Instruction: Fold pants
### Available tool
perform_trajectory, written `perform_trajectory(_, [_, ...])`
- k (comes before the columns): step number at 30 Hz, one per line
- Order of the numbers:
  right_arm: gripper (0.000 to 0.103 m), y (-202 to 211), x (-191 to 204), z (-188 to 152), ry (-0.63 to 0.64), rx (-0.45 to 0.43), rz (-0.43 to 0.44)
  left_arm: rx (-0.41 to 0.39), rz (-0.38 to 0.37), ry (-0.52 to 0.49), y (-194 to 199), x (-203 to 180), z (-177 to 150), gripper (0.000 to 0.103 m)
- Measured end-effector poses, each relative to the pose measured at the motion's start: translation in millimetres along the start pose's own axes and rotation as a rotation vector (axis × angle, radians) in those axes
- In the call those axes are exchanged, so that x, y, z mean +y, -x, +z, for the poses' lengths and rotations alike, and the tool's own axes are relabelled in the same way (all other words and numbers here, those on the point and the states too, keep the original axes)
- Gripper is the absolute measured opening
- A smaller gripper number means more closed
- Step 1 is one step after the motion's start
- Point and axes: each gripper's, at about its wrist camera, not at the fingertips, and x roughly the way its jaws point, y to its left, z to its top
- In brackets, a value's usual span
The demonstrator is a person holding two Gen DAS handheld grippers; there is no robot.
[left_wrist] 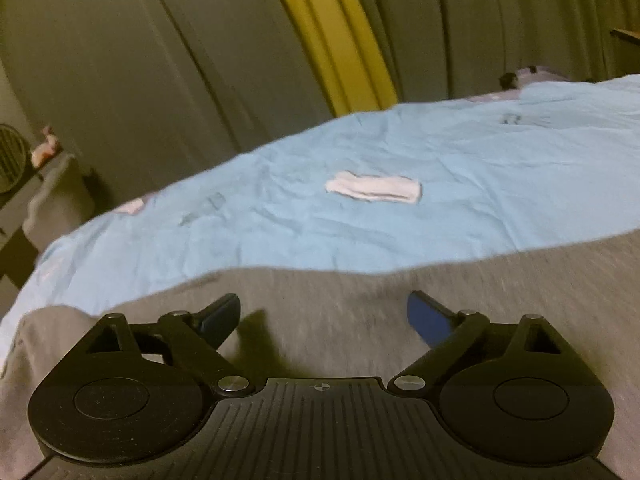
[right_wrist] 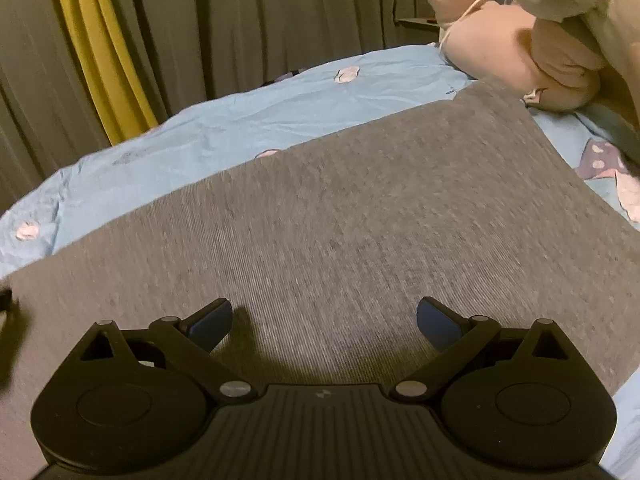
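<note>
Left gripper [left_wrist: 324, 312] and right gripper [right_wrist: 325, 316] both gape wide, holding nothing, over grey pants [right_wrist: 340, 216] spread flat on blue sheet [left_wrist: 360, 224]; plush toy [right_wrist: 520, 52] beyond pants.

Both the left gripper [left_wrist: 324, 316] and right gripper [right_wrist: 325, 322] are matte black with ribbed bodies and round side discs. Silver screws sit at four and eight o'clock; the finger pads [left_wrist: 428, 320] are blue.

right tongs [right_wrist: 324, 326] spread wide | over flat grey pants [right_wrist: 340, 208] | blue bedsheet [right_wrist: 248, 120]
</note>
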Motion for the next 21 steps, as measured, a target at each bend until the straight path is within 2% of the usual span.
perform_trajectory(2, [0.099,-1.1,1.8,-0.1,0.014,0.003,-0.009,-0.004,0.031,-0.036,-7.0,-2.4,2.0,0.098])
perform_trajectory(5, [0.099,-1.9,4.4,-0.9,0.03,0.007,-0.019,0.013,0.063,-0.037,-11.5,0.7,8.6,0.101])
perform_trajectory(7, [0.099,-2.0,4.9,-0.6,0.035,0.01,-0.022,0.025,0.081,-0.027,-7.1,4.3,12.6,0.101])
perform_trajectory(10, [0.099,-2.5,6.6,-0.6,0.045,0.014,-0.029,0.021,0.16,-0.004,5.6,20.3,13.3,0.099])
perform_trajectory(11, [0.099,-2.7,7.7,-0.7,0.051,0.017,-0.033,0.012,0.153,0.004,13.4,28.2,10.9,0.099])
perform_trajectory(14, [0.099,-3.7,11.2,-0.6,0.07,0.028,-0.048,-0.045,0.067,0.02,46.8,54.6,-7.2,0.1])
perform_trajectory(15, [0.099,-4.2,12.4,-0.6,0.079,0.033,-0.054,-0.058,0.06,0.018,55.7,61.3,-16.0,0.1])
perform_trajectory(19, [0.099,-5.0,22.7,-1.7,0.139,0.031,-0.097,-0.074,0.106,0.054,78.0,82.5,-58.7,0.1])
perform_trajectory(20, [0.099,-1.3,26.1,-1.8,0.149,0.004,-0.094,-0.072,0.111,0.086,79.2,86.7,-69.5,0.1])
perform_trajectory(21, [0.099,4.5,30.7,-2.0,0.164,-0.029,-0.049,-0.059,0.114,0.128,77.8,91.5,-75.8,0.1])
